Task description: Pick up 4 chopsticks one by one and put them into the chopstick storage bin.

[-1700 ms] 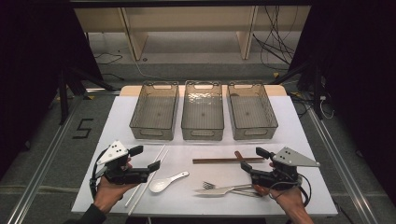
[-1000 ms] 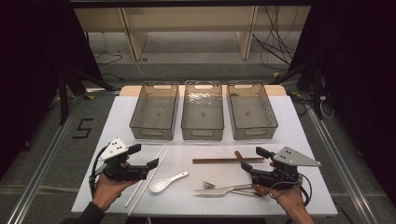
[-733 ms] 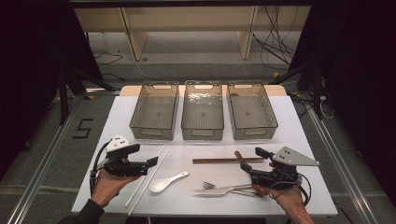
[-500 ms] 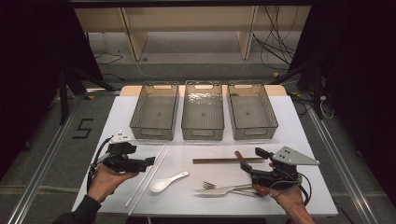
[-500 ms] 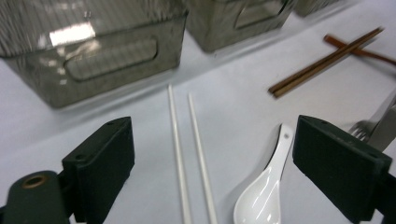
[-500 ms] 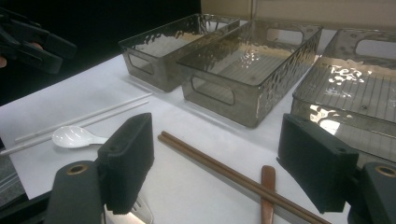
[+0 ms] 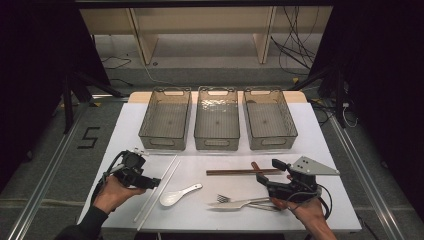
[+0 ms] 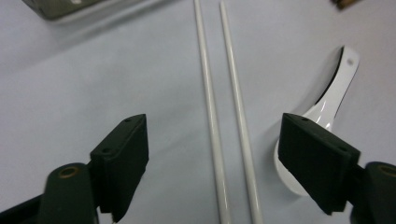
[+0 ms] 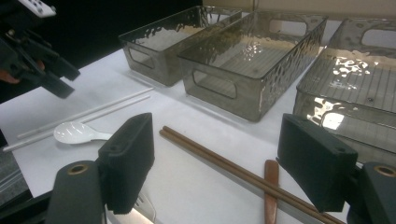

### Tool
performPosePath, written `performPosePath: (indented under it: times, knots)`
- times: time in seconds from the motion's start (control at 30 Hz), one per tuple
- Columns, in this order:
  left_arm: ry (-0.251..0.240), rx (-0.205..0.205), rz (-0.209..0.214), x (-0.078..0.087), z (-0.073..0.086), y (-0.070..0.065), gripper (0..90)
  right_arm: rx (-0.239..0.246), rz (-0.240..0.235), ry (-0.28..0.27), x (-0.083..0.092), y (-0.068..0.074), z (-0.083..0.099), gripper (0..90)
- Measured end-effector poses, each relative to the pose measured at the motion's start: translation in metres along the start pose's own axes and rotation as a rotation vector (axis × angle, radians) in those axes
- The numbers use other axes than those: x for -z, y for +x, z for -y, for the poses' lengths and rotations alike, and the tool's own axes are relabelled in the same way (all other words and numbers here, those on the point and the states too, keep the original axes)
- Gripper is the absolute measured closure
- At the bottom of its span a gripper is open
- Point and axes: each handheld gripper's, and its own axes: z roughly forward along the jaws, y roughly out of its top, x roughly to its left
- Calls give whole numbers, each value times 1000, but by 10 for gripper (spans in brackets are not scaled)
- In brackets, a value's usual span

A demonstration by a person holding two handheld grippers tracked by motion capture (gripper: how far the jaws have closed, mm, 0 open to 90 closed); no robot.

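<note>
**Inspector:** Progress? The three bins (image 7: 217, 125) hold nothing. Every utensil lies on the table (image 7: 320, 150).

**Assistant:** The left gripper (image 8: 212, 163) hangs over the white chopsticks (image 8: 224, 116). Its jaws have just been closing, yet they stand apart; both sticks lie between the fingers (image 8: 123, 158), untouched. The spoon (image 8: 327, 107) sits just outside the right finger.

**Inspector:** The right gripper (image 9: 219, 158)?

**Assistant:** Open, empty; the brown chopsticks (image 9: 219, 161) pass beneath its fingers.

**Inspector:** Writing?

**Assistant:** A "5" (image 7: 89, 137) marked on the floor.
</note>
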Motion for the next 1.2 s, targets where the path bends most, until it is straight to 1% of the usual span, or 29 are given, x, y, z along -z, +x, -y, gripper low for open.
performPosePath:
  times: [0.07,0.1,0.2,0.27,0.3,0.33,0.37,0.4,0.43,0.47,0.53,0.6,0.77,0.8,0.87,0.9,1.0,1.03,1.07,1.2]
  knots:
    - [32,-9,-6,-4,2,-1,312,2,-1,6,0,0,0,281]
    - [42,-11,-5,-5,2,-2,312,2,-1,6,0,0,0,281]
    - [69,-12,2,-9,3,-2,368,-1,-3,2,0,0,0,282]
    - [98,-16,4,-12,4,-2,408,-2,-3,7,0,0,0,282]
    - [109,-21,6,-13,4,-1,408,-2,-3,7,0,0,0,282]
    - [118,-24,6,-15,5,-1,434,-1,-5,6,0,0,0,282]
    - [124,-26,5,-16,6,-1,434,-1,-5,6,0,0,0,282]
    - [132,-29,7,-18,6,-1,464,1,-6,8,0,0,0,282]
    - [138,-30,11,-18,6,-1,464,1,-6,8,0,0,0,282]
    - [141,-30,10,-20,7,-1,492,3,-5,10,0,0,0,282]
    - [154,-36,10,-21,7,-2,503,3,-5,9,0,0,0,282]
    - [154,-39,9,-22,7,-2,543,3,-6,13,0,0,0,282]
    - [171,-51,10,-25,8,-3,578,3,-5,14,0,0,0,283]
    - [175,-58,12,-26,8,-3,600,2,-5,14,0,0,0,283]
    - [179,-60,17,-27,9,-4,612,2,-5,13,0,0,0,283]
    - [186,-66,18,-28,9,-4,638,2,-5,14,-1,-1,0,284]
    - [190,-70,13,-30,9,-5,676,0,-5,17,-1,-1,0,285]
    - [192,-71,16,-31,9,-5,676,0,-5,17,-1,-1,0,285]
    - [194,-74,16,-31,10,-5,702,4,-6,18,-1,0,0,286]
    - [194,-79,13,-31,10,-4,727,10,-2,19,-1,0,0,286]
